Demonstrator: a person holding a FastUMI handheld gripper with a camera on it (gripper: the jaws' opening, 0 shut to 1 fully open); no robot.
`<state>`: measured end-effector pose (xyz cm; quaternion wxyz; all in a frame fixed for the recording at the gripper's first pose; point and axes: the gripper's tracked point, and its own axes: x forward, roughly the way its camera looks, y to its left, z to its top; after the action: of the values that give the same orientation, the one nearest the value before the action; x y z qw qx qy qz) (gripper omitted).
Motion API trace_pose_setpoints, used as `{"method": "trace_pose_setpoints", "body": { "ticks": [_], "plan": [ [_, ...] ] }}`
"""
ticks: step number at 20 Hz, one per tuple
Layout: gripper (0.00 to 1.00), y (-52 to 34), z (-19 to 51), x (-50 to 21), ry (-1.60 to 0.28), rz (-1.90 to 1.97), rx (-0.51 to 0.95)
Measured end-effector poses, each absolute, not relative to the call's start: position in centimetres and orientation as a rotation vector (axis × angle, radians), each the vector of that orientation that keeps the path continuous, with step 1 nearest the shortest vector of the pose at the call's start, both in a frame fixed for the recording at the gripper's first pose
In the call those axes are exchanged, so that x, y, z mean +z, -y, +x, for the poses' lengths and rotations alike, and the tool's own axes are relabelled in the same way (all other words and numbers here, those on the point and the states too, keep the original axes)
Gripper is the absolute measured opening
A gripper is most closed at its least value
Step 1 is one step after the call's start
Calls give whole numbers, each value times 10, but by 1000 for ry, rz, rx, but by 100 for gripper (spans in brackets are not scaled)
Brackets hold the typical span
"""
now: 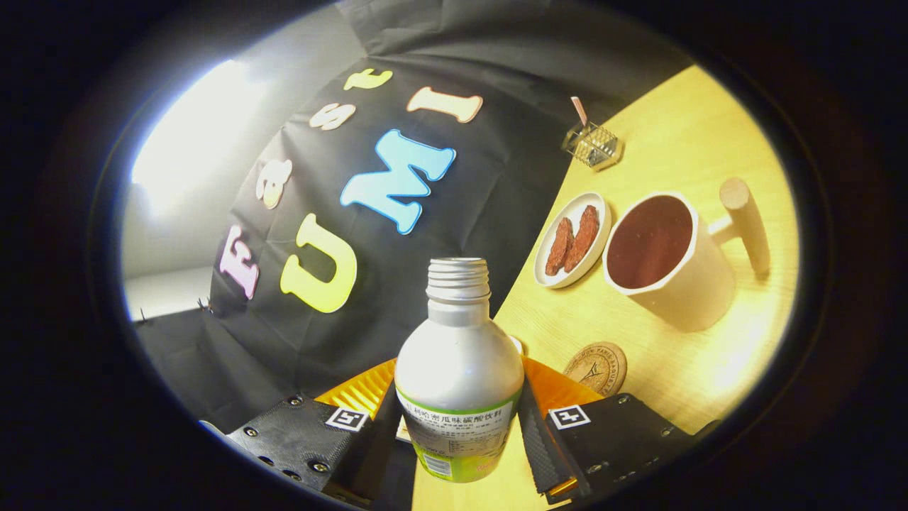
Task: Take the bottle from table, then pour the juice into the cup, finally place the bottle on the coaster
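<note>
The gripper (457, 419) is clamping the uncapped bottle (457, 376) between its two fingers, both pressing its sides; the coaster (596, 367) is lying on the table (681, 142) just beside the right finger; the cup (667, 259) is standing beyond it, next to a plate of snacks (573, 240).

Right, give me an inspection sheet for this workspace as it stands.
Surface: light wooden table, view tilted.
Job's things: capless bottle held between the fingers; cup with wooden handle beyond them, inside dark; coaster beside the right finger, nothing on it.
Clutter: small plate with two brown pieces, beside the cup; wire holder further back.
Grippers: tool shut on the bottle.
Cables: nothing seen.
Surroundings: black cloth wall, pale wall behind.
</note>
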<state>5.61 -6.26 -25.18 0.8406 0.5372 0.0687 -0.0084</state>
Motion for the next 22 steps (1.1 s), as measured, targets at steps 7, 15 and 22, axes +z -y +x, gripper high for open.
{"method": "trace_pose_setpoints", "body": {
  "ticks": [7,15,22],
  "plan": [
    [77,70,61,-251,-115,1356,-27],
    [77,81,63,-250,-81,1570,-46],
    [77,88,62,-247,-44,1694,-52]
  ]
}}
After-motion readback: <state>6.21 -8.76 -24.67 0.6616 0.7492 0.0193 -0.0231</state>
